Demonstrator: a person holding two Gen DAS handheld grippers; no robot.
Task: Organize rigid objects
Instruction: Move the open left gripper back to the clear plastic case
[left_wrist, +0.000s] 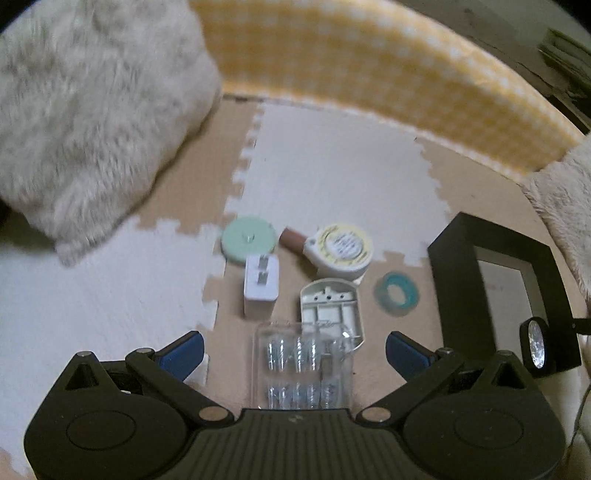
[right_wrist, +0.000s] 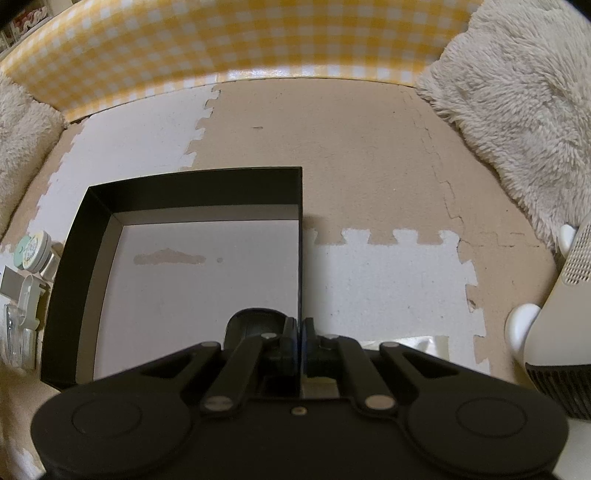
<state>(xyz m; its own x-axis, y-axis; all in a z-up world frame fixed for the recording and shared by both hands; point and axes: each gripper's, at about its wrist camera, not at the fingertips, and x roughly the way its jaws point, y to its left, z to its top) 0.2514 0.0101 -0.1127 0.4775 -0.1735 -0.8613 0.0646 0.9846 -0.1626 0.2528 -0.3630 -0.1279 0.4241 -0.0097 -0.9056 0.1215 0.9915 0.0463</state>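
Left gripper (left_wrist: 294, 350) spread wide over clear case of batteries (left_wrist: 301, 365) on the foam mat (left_wrist: 332, 177), charger (left_wrist: 259, 290) and tape measure (left_wrist: 341, 249) just beyond, right gripper (right_wrist: 300, 332) pinching the black box (right_wrist: 192, 192) wall

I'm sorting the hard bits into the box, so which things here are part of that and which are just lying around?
Job: black box, clear battery case, white charger plug, mint round case, yellow-labelled reel, teal ring, open white casing.

Lying about: fluffy cushions, gingham wall.
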